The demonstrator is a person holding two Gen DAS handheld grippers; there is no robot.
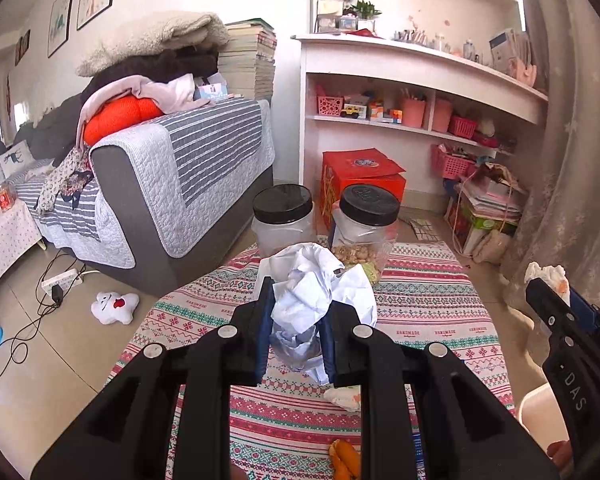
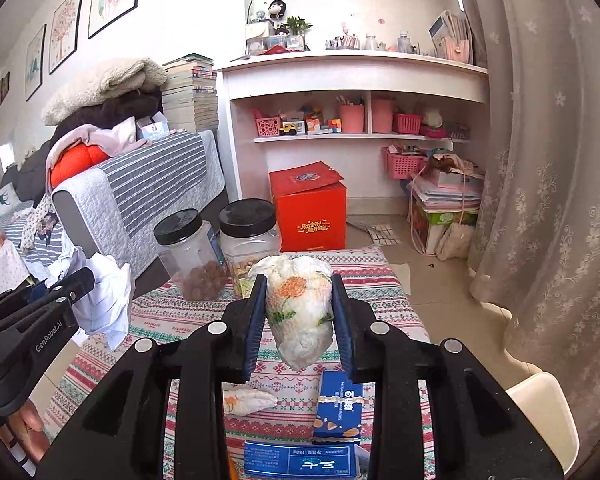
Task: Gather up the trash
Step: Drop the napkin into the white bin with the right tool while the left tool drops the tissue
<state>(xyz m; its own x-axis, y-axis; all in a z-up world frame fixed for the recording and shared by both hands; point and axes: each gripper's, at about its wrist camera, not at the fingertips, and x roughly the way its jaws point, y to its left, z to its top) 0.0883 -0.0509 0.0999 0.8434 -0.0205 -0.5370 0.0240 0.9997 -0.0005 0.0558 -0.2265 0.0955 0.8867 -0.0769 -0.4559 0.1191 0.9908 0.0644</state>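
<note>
My left gripper (image 1: 298, 320) is shut on a crumpled white paper ball (image 1: 312, 300) and holds it above the patterned tablecloth (image 1: 420, 312). It also shows at the left of the right wrist view (image 2: 100, 300). My right gripper (image 2: 300, 312) is shut on a wadded tissue with an orange flower print (image 2: 300, 312), lifted over the table. That tissue shows at the right edge of the left wrist view (image 1: 552, 280). Another flowered tissue wad (image 2: 248, 400) lies on the cloth below. Orange peel (image 1: 344, 458) lies near the front edge.
Two black-lidded plastic jars (image 2: 192, 256) (image 2: 248, 236) stand at the table's far end. Blue snack boxes (image 2: 338, 408) lie on the cloth near me. A white bin rim (image 2: 544, 412) is at the lower right. A grey sofa (image 1: 180, 184), a red box (image 2: 312, 208) and shelves stand beyond.
</note>
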